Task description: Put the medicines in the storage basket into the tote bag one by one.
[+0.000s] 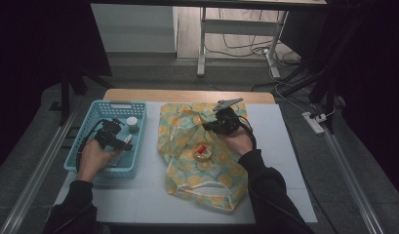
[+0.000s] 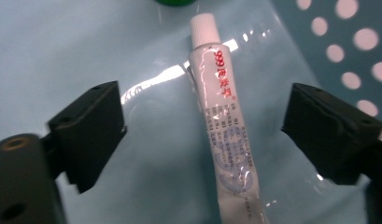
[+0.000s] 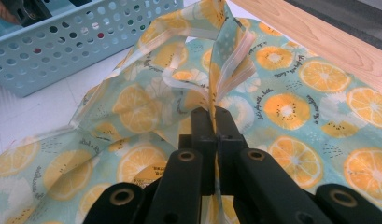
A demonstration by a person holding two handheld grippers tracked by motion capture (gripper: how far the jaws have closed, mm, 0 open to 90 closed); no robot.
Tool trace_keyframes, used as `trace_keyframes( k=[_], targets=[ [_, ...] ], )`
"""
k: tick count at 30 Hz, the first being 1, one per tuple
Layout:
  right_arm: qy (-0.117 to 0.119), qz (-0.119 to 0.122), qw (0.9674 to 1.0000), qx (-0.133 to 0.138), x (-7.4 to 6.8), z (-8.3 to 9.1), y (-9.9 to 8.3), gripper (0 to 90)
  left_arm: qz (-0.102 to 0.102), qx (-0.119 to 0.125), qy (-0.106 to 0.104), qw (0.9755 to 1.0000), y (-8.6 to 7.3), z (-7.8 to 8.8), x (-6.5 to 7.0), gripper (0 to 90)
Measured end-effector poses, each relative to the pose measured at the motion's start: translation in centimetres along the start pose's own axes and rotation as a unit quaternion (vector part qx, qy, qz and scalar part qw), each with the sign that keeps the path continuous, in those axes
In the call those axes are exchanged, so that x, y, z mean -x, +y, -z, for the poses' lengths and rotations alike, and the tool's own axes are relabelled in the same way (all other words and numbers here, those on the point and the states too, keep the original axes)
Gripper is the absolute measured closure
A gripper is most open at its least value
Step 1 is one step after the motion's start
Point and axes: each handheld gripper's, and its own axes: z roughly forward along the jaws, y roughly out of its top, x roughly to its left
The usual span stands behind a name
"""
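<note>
The left tongs (image 2: 202, 135), open, straddle a white tube (image 2: 226, 135) lying in the blue basket (image 1: 92, 122) and should close squarely on its middle, while the right tongs (image 3: 215, 116) pinch the orange-print bag (image 3: 291, 107) open.
</note>
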Motion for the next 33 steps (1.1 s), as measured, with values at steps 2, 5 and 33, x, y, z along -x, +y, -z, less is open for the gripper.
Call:
trace_keyframes(
  k=[2, 5, 33],
  targets=[
    [0.0, -0.001, 1.0, 0.0, -0.01, -0.05, -0.05, 89.6, -0.001, -0.006, -0.001, 1.0, -0.02, -0.09, 0.0, 23.8],
    [0.0, 0.0, 1.0, -0.001, -0.02, -0.03, -0.04, 89.6, -0.006, -0.017, 0.003, 0.9998, -0.02, -0.21, 0.11, 30.6],
    [-0.002, 0.001, 1.0, 0.004, -0.04, 0.26, 0.09, 89.6, 0.013, -0.021, -0.033, 0.9992, 0.09, -0.03, 0.0, 72.5]
  ],
)
